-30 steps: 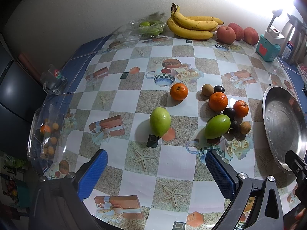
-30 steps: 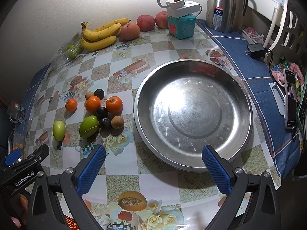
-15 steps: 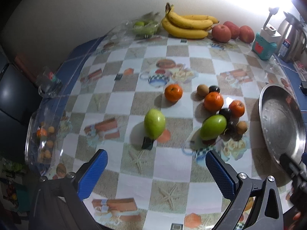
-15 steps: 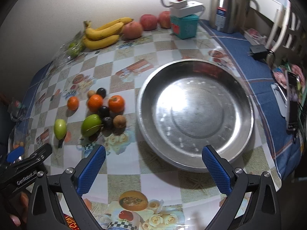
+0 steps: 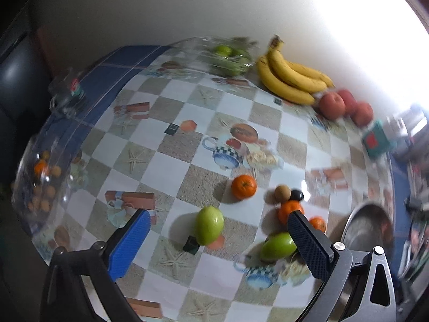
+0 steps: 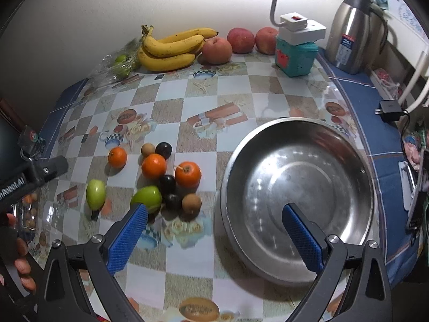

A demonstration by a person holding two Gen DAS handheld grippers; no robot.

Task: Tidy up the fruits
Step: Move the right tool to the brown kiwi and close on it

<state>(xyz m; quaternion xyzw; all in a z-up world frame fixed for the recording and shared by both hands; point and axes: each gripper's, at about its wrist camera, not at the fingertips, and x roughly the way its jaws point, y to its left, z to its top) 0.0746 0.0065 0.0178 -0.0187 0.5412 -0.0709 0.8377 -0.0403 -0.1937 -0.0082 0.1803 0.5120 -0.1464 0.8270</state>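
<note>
Both claws hang above the desk [image 6: 241, 86] with jaws spread wide and nothing between them. The left claw [image 5: 219, 244] is the one lined up on fruit: the lone green fruit [image 5: 209, 228] sits almost centred in its gap, a little nearer the left finger, down on the desk below and ahead of the tips. The step in hand looks like a reach for that fruit.

To do it well, lower the claw straight down with the jaws kept wide, so both pads pass the fruit's sides without nudging it. It is smooth and egg-shaped, so it will likely roll or squirt out if pinched off-centre; close across its widest part, gently.

To the right of the left claw, partly behind its right finger, lies the second green fruit [image 5: 277, 245], with the cluster of oranges [image 5: 289, 209] and small dark and brown fruits just beyond it. A single orange [image 5: 243, 186] sits ahead of the gap, apart from the rest.

The right claw [image 6: 214, 230] straddles the near rim of the steel bowl [image 6: 348, 161], its right finger over the basin and its left finger beside the cluster [image 6: 171, 177]. The bowl holds no fruit yet, so it is probably the destination; nothing is sorted so far.
</note>
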